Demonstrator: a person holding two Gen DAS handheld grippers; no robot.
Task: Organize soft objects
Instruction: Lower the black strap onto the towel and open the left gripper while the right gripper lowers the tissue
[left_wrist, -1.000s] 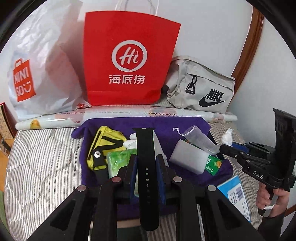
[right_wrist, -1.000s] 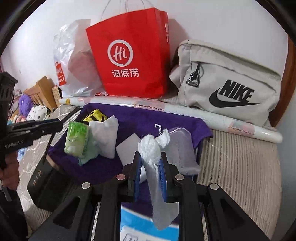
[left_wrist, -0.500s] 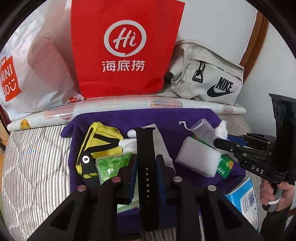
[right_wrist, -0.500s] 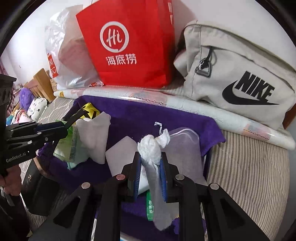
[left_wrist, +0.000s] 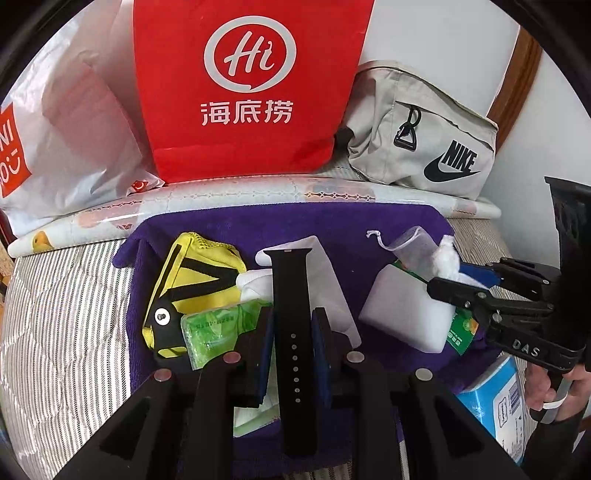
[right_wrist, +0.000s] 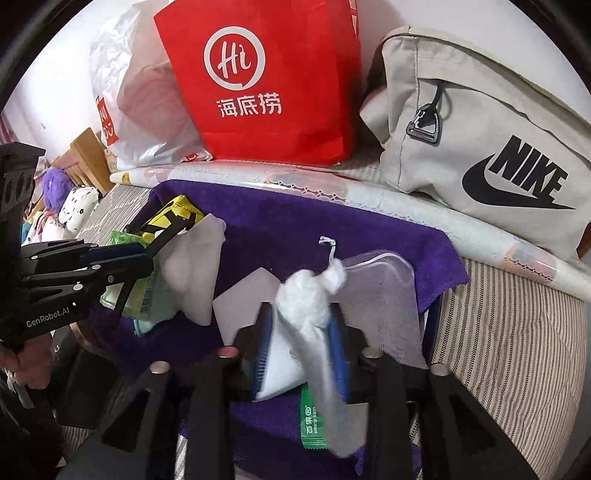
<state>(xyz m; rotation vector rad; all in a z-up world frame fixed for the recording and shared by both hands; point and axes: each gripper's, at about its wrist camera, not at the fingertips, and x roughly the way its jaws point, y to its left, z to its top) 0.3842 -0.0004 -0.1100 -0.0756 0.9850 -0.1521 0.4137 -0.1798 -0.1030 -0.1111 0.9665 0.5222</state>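
My left gripper (left_wrist: 291, 321) is shut on a black watch strap (left_wrist: 291, 295) and holds it over the purple towel (left_wrist: 295, 225). My right gripper (right_wrist: 301, 321) is shut on a crumpled white tissue (right_wrist: 306, 299), above a white sponge block (right_wrist: 245, 295) and a mesh drawstring pouch (right_wrist: 384, 280). On the towel lie a yellow pouch (left_wrist: 192, 273), a green tissue pack (left_wrist: 218, 328), a white cloth (left_wrist: 325, 273) and the sponge block (left_wrist: 402, 314). The right gripper (left_wrist: 443, 280) shows at the right of the left wrist view; the left gripper (right_wrist: 147, 243) shows at the left of the right wrist view.
A red paper bag (left_wrist: 243, 85), a white plastic bag (left_wrist: 62, 147) and a grey Nike bag (left_wrist: 421, 136) stand against the wall behind a rolled sheet (left_wrist: 258, 199). A blue box (left_wrist: 495, 402) lies at the towel's right. Striped bedding (left_wrist: 62, 332) surrounds the towel.
Both grippers have moved forward and lower over the towel, still holding the strap and the tissue. The right gripper now reaches over the sponge block and pouch.
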